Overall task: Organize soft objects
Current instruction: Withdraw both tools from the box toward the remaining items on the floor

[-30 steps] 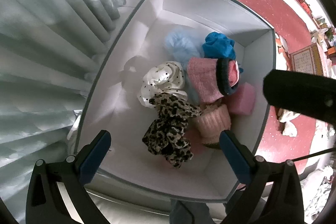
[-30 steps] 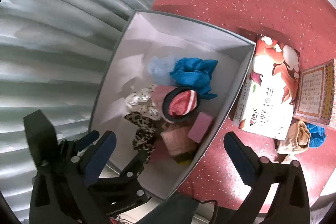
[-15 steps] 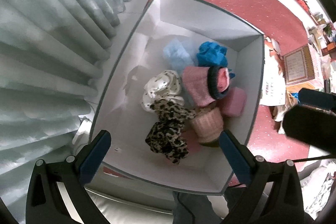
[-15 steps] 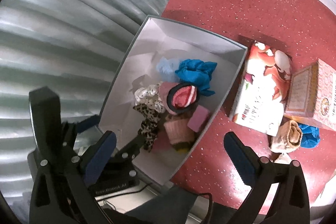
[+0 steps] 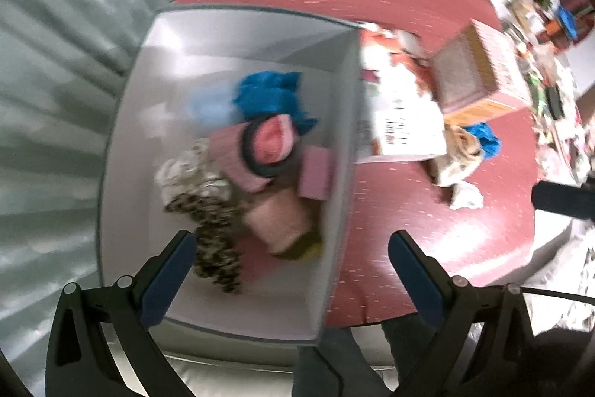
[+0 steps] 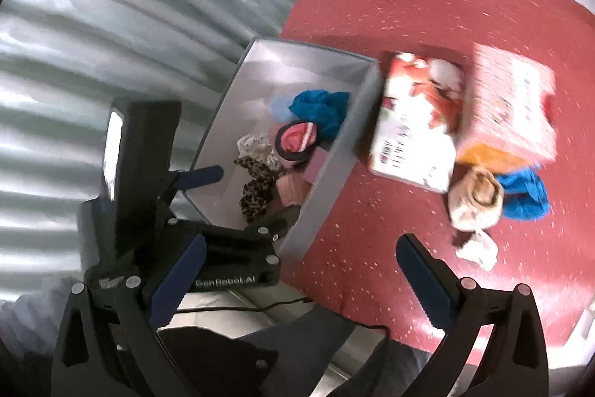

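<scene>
White box (image 5: 342, 122), centre-left of the left wrist view: holds blue cloth (image 5: 267, 92), pink knit piece (image 5: 275, 136), leopard-print fabric (image 5: 215, 248). Loose on red floor (image 6: 390, 6), right of the right wrist view: beige bundle (image 6: 476, 200), blue cloth piece (image 6: 524, 192), white scrap (image 6: 479, 248); likely light, limp, best pinched at a bunched fold. Left gripper (image 5: 290, 270) and right gripper (image 6: 297, 281): fingers spread wide, empty.

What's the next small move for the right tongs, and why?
Probably carry the right tongs toward the beige bundle on the red floor: both tongs are open and empty, the white bin already holds several soft items, and loose ones remain outside.
</scene>
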Available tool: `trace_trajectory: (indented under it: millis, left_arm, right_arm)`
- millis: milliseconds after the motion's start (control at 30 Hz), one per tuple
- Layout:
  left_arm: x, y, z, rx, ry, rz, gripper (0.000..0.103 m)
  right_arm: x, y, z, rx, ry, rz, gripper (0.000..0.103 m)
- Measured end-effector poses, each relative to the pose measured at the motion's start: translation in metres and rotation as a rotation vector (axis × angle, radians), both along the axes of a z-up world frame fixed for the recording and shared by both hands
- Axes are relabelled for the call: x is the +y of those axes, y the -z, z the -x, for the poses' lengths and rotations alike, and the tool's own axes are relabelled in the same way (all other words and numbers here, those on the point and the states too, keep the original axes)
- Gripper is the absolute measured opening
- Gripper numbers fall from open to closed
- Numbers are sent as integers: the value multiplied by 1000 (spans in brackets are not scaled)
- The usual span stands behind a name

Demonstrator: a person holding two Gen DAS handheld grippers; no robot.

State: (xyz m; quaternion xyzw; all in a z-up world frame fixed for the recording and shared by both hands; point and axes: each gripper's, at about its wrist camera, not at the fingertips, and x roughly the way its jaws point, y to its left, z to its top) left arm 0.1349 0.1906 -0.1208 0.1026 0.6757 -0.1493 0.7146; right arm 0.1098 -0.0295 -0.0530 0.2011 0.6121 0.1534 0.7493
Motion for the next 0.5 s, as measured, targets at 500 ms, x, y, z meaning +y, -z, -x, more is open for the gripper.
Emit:
trace_trajectory:
  millis: [500]
  left_arm:
    - [-86,6,27,33,161,10,103]
  right_arm:
    - [-133,83,39,158,361,60,103]
